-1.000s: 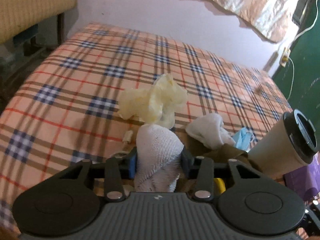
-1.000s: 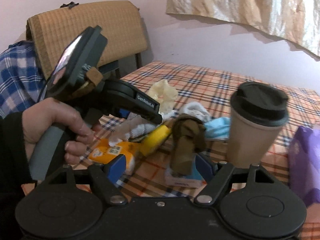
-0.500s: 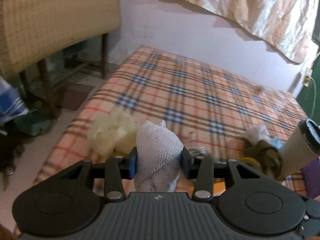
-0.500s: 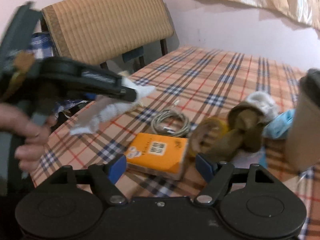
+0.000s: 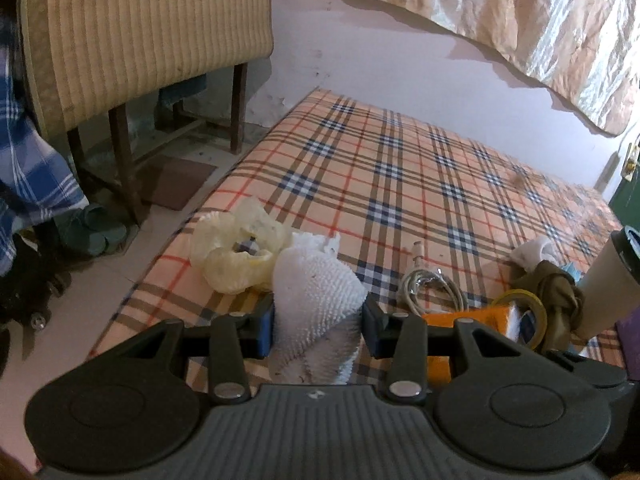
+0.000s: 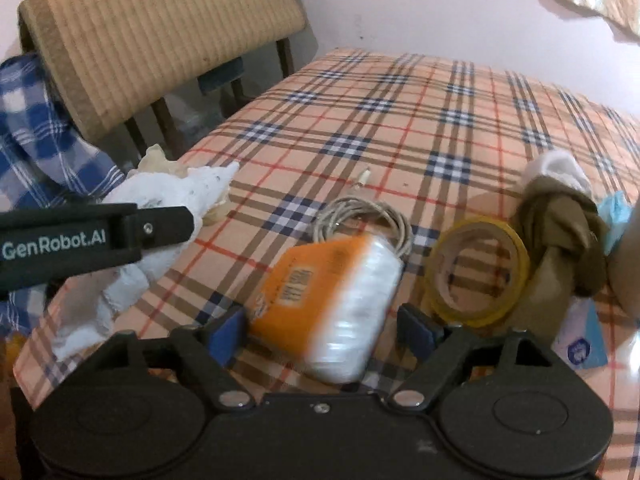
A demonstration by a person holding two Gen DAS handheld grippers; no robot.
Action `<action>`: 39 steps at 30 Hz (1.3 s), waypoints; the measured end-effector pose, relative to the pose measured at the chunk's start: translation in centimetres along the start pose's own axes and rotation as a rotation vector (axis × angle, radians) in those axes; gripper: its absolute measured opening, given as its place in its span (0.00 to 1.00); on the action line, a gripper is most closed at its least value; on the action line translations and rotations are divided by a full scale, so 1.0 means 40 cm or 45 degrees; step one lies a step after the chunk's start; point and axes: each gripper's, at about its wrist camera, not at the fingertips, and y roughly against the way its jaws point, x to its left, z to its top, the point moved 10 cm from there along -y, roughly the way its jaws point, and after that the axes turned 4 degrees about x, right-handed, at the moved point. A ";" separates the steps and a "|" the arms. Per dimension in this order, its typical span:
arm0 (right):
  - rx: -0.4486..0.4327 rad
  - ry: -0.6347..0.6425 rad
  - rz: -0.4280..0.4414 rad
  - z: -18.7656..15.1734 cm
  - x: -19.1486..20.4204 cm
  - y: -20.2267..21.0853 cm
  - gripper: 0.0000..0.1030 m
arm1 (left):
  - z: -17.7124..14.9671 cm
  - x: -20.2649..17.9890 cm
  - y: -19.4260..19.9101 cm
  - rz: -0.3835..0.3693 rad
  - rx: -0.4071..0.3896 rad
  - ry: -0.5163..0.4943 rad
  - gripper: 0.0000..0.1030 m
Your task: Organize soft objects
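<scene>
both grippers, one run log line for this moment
left gripper: holds white cloth | right gripper: closing around orange pack

A table [image 5: 400, 184] covered in orange plaid cloth carries a pale crumpled plastic bag [image 5: 236, 252] near its left edge, a coiled cable [image 6: 360, 216], an orange packet [image 6: 320, 300], a yellow tape roll [image 6: 476, 268], a knotted olive cloth [image 6: 560, 236] and a paper cup [image 5: 608, 280].

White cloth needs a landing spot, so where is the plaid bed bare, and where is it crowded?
Bare: the wide far stretch of the bed beyond the cable, up to the wall. Crowded: the near edge, from the yellowish cloth past the orange pack and tape to the cup.
</scene>
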 end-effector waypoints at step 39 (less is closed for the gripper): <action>-0.302 0.080 -0.020 0.079 -0.132 0.305 0.25 | 0.025 -0.159 0.117 -0.017 -0.067 -0.046 0.42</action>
